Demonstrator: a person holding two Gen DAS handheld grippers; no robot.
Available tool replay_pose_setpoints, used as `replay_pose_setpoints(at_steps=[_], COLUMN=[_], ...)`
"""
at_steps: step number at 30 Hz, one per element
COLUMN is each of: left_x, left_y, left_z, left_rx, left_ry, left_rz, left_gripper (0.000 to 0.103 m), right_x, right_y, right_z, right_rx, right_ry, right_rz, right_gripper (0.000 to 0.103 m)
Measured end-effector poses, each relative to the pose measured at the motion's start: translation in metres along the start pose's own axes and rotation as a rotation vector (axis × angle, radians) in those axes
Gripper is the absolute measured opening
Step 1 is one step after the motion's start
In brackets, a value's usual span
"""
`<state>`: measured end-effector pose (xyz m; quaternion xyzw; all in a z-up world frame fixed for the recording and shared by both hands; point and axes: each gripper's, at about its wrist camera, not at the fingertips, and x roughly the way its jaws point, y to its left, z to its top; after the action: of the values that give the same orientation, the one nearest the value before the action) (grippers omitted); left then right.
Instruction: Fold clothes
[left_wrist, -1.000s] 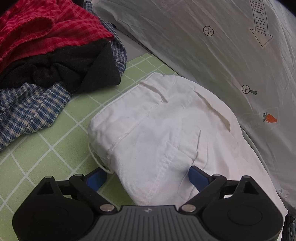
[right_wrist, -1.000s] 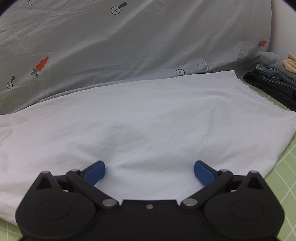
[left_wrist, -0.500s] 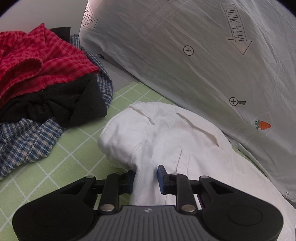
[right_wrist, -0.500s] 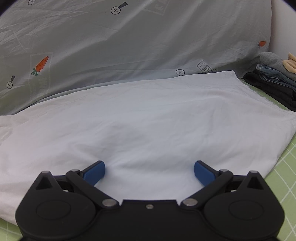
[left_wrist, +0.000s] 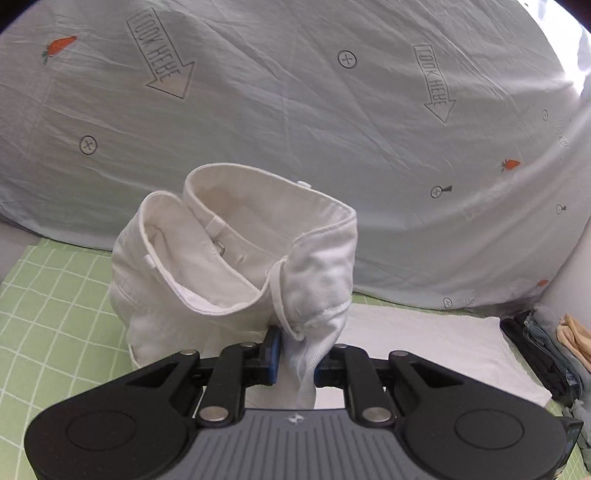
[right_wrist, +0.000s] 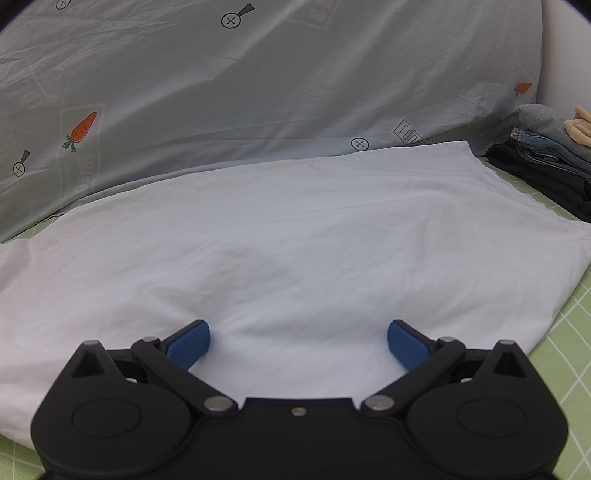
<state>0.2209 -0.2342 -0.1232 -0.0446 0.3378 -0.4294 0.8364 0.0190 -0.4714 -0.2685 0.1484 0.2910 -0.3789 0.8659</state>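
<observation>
Now, left tongs (left_wrist: 295, 360): low centre of the left wrist view, blue pads pinching a bunch of white cloth; the jaws are easing slightly apart with the cloth between them and the pads pressing on it.
White trousers (left_wrist: 236, 258): centre of the left wrist view, lifted at the waistband end so the open waist faces the camera; a belt loop and the inner lining show; the gathered edge runs down into the left tongs.
Rest of the trousers: the flat part lies lower right in the left wrist view, on the bed, and fills the middle of the right wrist view as a smooth white sheet of fabric (right_wrist: 295, 240).
Right tongs (right_wrist: 298, 341): bottom centre of the right wrist view, blue pads wide apart with nothing gripped; they sit low on or just over the flat white fabric, and I cannot tell whether they touch it.
Bed cover (left_wrist: 55, 314): green with a white grid, seen lower left in the left wrist view and at the lower right edge of the right wrist view.
Grey pillow (left_wrist: 332, 110): printed with carrots, arrows and crossed circles, across the whole upper part of both views, behind the trousers.
Folded stack (right_wrist: 546, 162): dark, denim and grey pieces piled at the right edge, just beside the fabric's far corner.
</observation>
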Motion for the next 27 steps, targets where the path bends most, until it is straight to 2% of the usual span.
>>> replay_pose_setpoints(at_steps=[3, 4, 6, 8, 10, 12, 15, 16, 19, 23, 27], left_x=[0.039, 0.05, 0.06, 0.062, 0.058, 0.049, 0.03, 0.023, 0.001, -0.003, 0.002], left_y=[0.005, 0.007, 0.006, 0.0, -0.004, -0.003, 0.004, 0.007, 0.017, 0.042, 0.066], left_z=[-0.022, -0.032, -0.043, -0.045, -0.044, -0.04, -0.037, -0.035, -0.028, -0.033, -0.045], left_rx=[-0.139, -0.18, -0.196, -0.168, -0.156, -0.175, -0.206, -0.199, -0.155, -0.138, -0.144], left_ry=[0.162, 0.204, 0.249, 0.263, 0.261, 0.248, 0.215, 0.206, 0.165, 0.172, 0.224], left_rz=[-0.082, -0.092, -0.103, -0.101, -0.096, -0.098, -0.098, -0.072, 0.087, 0.258, 0.365], left_gripper=[0.039, 0.039, 0.039, 0.04, 0.045, 0.057, 0.061, 0.061, 0.062, 0.062, 0.062], right_x=[0.0, 0.0, 0.0, 0.0, 0.0, 0.0, 0.0, -0.001, -0.009, -0.026, -0.036], right_y=[0.0, 0.0, 0.0, -0.001, 0.0, 0.0, 0.0, 0.001, 0.008, 0.033, 0.064], right_z=[0.0, 0.0, 0.0, 0.0, 0.0, 0.0, 0.001, 0.003, 0.016, 0.035, 0.055], right_rx=[0.0, 0.0, 0.0, 0.0, 0.0, 0.0, -0.005, -0.01, -0.013, -0.083, -0.075], right_ry=[0.0, 0.0, 0.0, 0.0, 0.0, 0.0, 0.006, 0.017, 0.053, -0.013, -0.058], right_rz=[-0.001, -0.001, -0.001, -0.001, -0.003, -0.004, -0.006, -0.008, -0.007, 0.011, 0.144], right_gripper=[0.103, 0.103, 0.103, 0.103, 0.103, 0.103, 0.103, 0.103, 0.103, 0.101, 0.088])
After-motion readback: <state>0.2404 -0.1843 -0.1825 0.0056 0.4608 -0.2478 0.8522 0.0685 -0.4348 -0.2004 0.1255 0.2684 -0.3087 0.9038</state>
